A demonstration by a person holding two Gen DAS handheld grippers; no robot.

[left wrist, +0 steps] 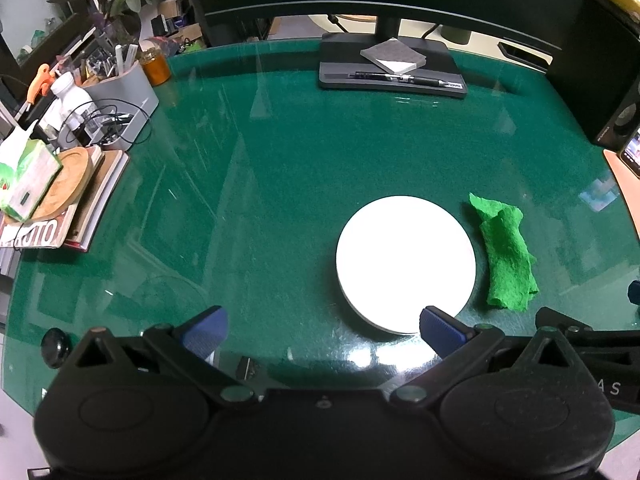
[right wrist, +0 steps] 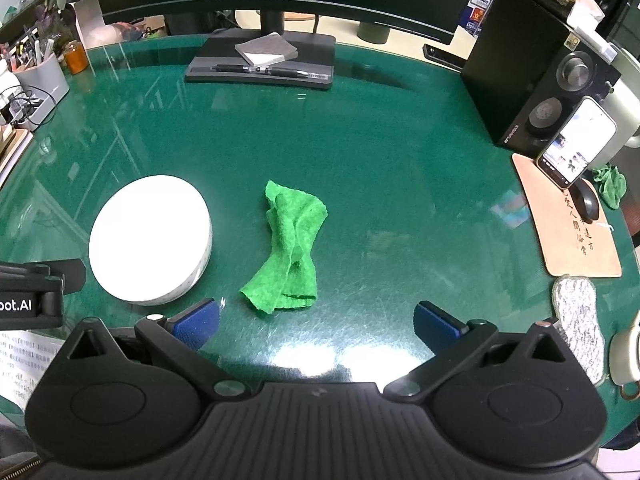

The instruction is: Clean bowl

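Both grippers hover low over the green glass worktop (left wrist: 280,184), nothing held. My left gripper (left wrist: 323,330): fingers (left wrist: 205,330) spread wide, empty. The right blue pad overlaps the near rim of the bowl (left wrist: 406,265) in the left wrist view; can't tell if it touches.

Right gripper (right wrist: 316,324): fingers (right wrist: 196,323) also wide open, empty, bare worktop between them. Cloth (right wrist: 291,248) sits just ahead of the gap, a bit left of centre, not touched.

Bowl is white, blown out by glare, so I can't see inside it. It stands on the worktop, near edge, left of the cloth. In the right wrist view the bowl (right wrist: 150,240) is front-left, with a dotted band low on its side wall. Cloth (left wrist: 506,254) is green, crumpled, lying lengthwise just beside the bowl's right side; a narrow gap shows in the left view.

The left gripper's body pokes in at the left edge of the right view, close to the bowl.

Background: monitor stand (right wrist: 262,62) at the far edge with a pad (right wrist: 266,51) and pen (right wrist: 260,70) on it. Speaker (right wrist: 532,80) and phone (right wrist: 576,142) far right, mouse mat (right wrist: 568,236) below them. Grey organiser (left wrist: 120,98) and book stack (left wrist: 92,200) on the left.
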